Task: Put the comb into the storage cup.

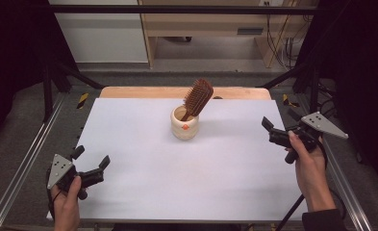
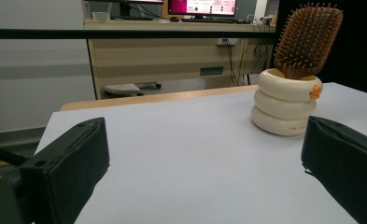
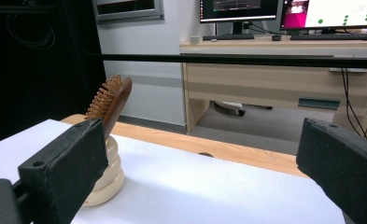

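The left gripper (image 1: 91, 161) is being held at the table's (image 1: 143, 192) near left corner, jaws spread wide, nothing between them. The right gripper (image 1: 279, 124) is being held farther along the right edge, likewise spread and empty. Beyond both, the hairbrush (image 1: 198, 98) is being kept leaning, handle down, in the cream holder (image 1: 184, 127), well apart from either.

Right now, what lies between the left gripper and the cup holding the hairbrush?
Nothing: bare white tabletop separates left gripper from cup, per the high view.
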`<state>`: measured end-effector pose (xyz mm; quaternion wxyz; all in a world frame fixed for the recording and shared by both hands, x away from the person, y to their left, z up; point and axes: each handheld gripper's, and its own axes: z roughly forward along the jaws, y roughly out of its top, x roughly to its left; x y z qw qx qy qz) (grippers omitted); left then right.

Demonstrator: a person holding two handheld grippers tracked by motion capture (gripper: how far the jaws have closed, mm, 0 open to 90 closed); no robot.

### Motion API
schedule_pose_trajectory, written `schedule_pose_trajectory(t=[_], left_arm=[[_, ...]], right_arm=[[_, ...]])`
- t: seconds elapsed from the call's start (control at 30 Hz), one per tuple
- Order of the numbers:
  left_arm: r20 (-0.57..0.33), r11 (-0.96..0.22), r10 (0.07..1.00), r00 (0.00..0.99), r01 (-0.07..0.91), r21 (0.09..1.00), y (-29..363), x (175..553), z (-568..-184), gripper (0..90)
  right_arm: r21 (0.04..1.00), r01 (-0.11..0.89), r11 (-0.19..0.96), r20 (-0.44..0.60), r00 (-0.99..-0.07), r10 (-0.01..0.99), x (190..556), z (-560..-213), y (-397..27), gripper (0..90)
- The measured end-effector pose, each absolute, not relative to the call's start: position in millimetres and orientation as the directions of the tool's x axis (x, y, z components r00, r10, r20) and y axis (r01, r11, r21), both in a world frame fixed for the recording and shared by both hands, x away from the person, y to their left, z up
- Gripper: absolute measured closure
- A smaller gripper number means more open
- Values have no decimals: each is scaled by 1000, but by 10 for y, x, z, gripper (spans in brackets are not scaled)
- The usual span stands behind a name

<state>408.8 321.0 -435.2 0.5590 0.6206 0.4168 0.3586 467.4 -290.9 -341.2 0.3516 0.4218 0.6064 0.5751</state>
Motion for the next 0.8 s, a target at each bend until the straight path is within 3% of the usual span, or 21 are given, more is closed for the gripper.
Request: schedule_pose_trajectory(t=[0.8], left_arm=[[-23,-24,915,402,110,994,3210,4083,-4346,11]], right_arm=[[995,98,-37,73,-388,919,4543,-3468,-3025,24]])
